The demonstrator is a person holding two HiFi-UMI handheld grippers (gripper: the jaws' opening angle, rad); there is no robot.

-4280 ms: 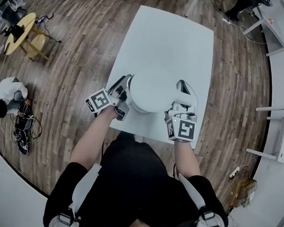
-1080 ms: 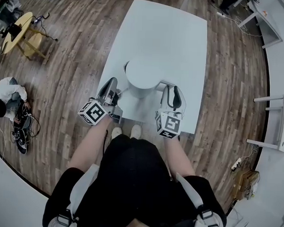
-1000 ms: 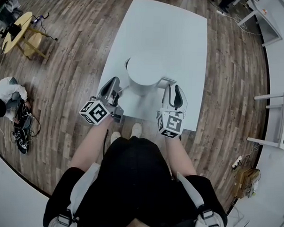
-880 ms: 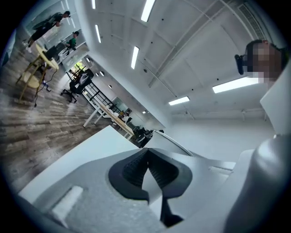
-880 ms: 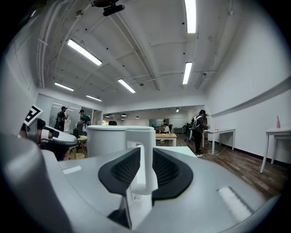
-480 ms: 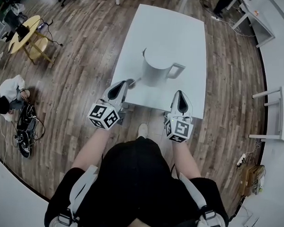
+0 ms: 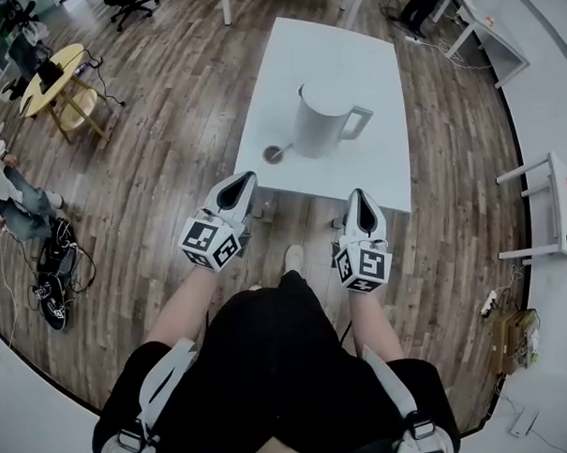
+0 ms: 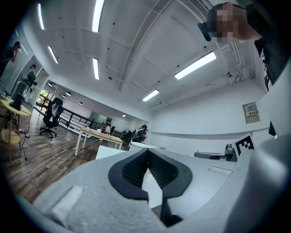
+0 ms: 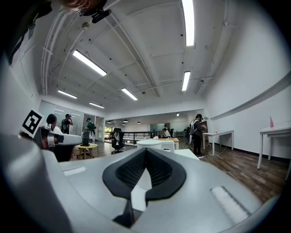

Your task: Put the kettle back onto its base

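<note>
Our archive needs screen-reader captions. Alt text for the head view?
A white kettle stands on a table, handle to the right. The left gripper and right gripper, both shut and empty, point at it from short of the table's near edge.

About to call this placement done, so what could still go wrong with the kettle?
1. No base shows under the kettle on the table, so it may be seated off.
2. A small round piece on what looks like a thin lead lies beside it and could snag.
3. The left gripper and right gripper are shut and empty, the right's jaws just closed; a fix needs reopening.
</note>
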